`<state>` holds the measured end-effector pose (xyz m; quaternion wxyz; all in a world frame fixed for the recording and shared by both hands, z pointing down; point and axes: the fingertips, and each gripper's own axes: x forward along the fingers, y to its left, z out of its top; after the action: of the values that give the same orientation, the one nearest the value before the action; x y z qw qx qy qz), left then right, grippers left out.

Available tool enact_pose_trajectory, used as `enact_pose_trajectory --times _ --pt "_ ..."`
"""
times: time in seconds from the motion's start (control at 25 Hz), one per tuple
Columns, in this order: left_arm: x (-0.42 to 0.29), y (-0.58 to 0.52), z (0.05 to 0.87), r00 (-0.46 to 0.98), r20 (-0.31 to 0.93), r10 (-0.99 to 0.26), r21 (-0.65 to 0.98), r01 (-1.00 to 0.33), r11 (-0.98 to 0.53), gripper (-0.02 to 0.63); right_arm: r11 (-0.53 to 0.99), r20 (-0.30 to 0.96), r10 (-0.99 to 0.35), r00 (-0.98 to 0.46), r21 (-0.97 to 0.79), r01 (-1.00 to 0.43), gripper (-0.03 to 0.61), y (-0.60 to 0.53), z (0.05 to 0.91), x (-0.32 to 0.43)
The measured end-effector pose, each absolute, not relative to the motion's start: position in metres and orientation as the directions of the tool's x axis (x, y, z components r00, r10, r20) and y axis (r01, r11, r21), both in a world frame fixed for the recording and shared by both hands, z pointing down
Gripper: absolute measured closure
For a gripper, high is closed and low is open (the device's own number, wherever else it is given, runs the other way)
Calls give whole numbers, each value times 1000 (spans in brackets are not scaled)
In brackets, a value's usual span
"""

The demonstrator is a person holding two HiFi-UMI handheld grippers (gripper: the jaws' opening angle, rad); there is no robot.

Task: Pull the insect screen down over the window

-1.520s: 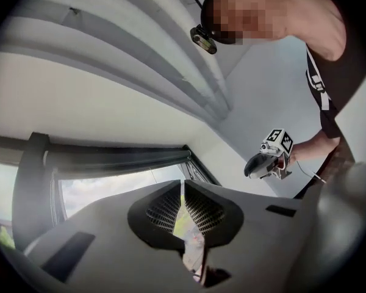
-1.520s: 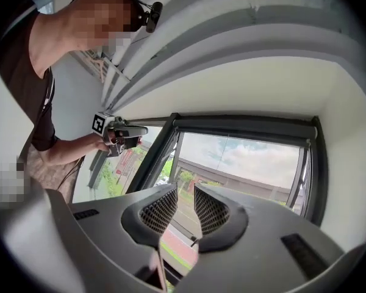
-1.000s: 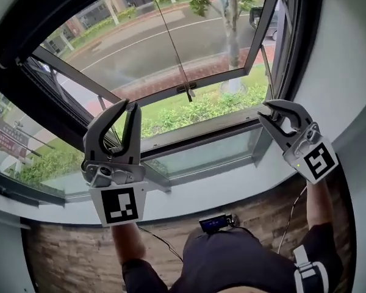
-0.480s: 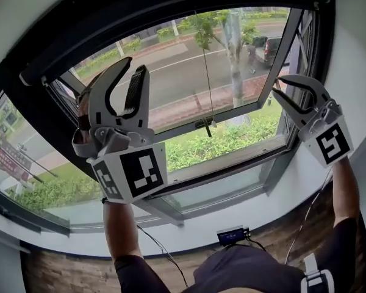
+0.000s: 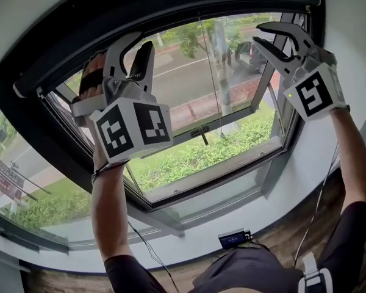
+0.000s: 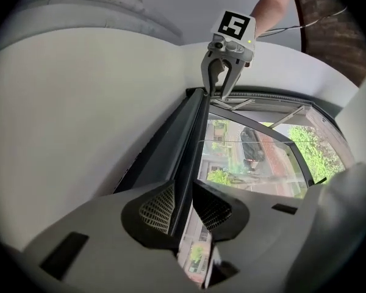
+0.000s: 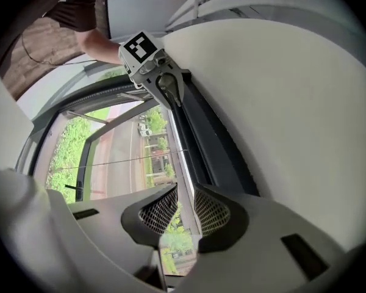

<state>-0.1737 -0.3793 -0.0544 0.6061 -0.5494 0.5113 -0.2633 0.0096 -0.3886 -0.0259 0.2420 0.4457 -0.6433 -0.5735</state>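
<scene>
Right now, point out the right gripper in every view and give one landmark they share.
Head view: right gripper upper right, by the window's top corner.
Left gripper view: right gripper top centre, at the rail's far end.
Right gripper view: right gripper bottom centre.
Shared landmark: dark top rail.

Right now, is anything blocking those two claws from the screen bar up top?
Nothing visible does. The left gripper and right gripper each have the dark screen bar between their fingers, with gaps showing, not yet pinched.
</scene>
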Motion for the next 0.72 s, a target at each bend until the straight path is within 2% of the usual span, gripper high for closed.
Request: enact_pose_trajectory --times 0.44,0.72 --pt "-157 -414 -61 206 -253 -945 -962 -161 223 518 -36 -188 -774 -605 966 -255 492 -432 -59 4" --pt "-153 -415 -60 221 -167 -961 -971 -204 122 534 16 -140 -767 -626 971 -237 492 -443 -65 -5"
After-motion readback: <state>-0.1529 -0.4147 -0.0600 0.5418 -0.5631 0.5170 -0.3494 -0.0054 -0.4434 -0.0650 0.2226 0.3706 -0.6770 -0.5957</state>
